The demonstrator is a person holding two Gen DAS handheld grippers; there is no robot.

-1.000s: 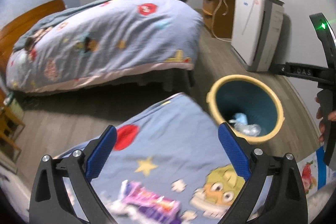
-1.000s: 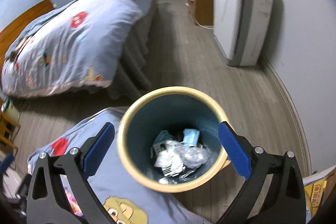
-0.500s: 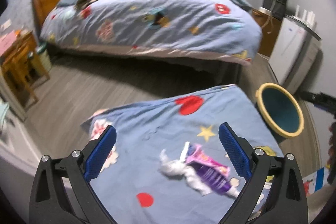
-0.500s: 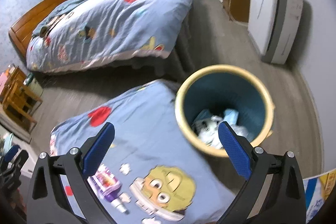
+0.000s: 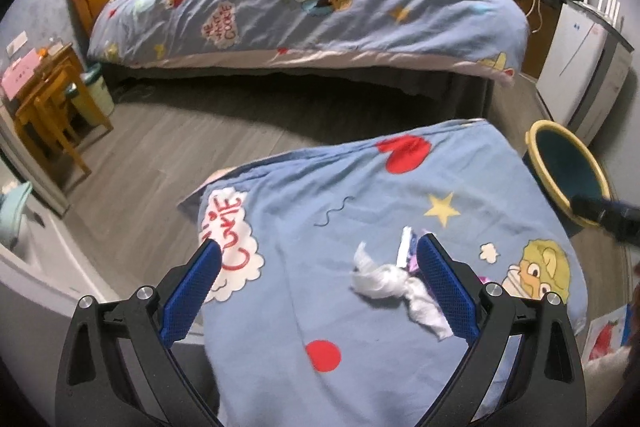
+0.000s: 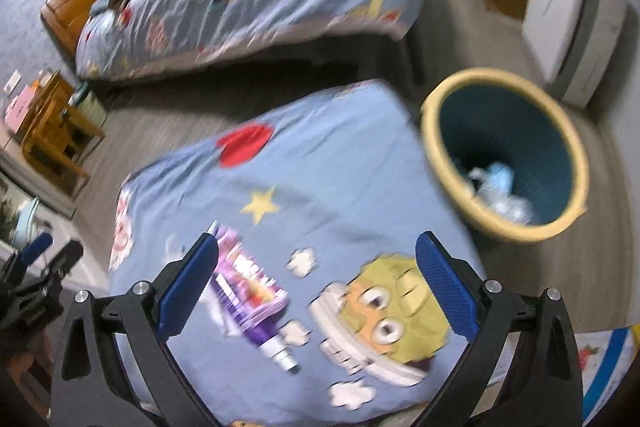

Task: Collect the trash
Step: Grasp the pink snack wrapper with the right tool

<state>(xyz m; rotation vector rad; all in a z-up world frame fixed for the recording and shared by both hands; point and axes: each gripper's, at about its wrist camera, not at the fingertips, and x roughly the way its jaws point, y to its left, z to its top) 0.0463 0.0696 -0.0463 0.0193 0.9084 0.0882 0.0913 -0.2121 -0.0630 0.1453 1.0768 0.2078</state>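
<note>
Both grippers' fingers spread, empty, above purple wrapper (image 6: 248,291) and tissue (image 5: 384,279) on blanket (image 5: 320,227).

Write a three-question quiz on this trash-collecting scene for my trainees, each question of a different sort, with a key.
1. True or false: the left gripper is shut on the tissue.
2. Where is the bin?
A. on the big bed
B. on the floor beside the blue cloth
C. on the wooden table
3. Fill in: the purple wrapper lies on the ____.

Key: 1 false, both grippers are open and empty; 2 B; 3 cloth.
</note>
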